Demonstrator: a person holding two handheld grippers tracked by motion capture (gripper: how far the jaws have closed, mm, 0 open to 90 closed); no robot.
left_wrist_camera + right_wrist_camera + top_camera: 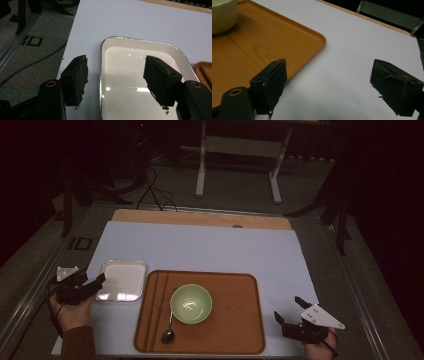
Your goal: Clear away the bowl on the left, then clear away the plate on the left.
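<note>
A pale green bowl (191, 303) stands in the middle of a wooden tray (235, 320). A dark spoon (168, 334) lies at the bowl's front left, and thin dark sticks (154, 305) lie along the tray's left side. Left of the tray sits an empty white dish (122, 275). My left gripper (97, 281) is open at the dish's left rim. In the left gripper view (116, 67) one jaw hangs over the mat and the other over the inside of the dish (125, 38). My right gripper (287, 307) is open and empty by the tray's right front corner (262, 45).
A white mat (200, 245) covers the table, with a strip of wood (200, 217) showing at the far edge. A small white block (66, 271) lies by my left hand. Beyond the table stand metal frame legs (201, 165), and cables (155, 190) lie on the floor.
</note>
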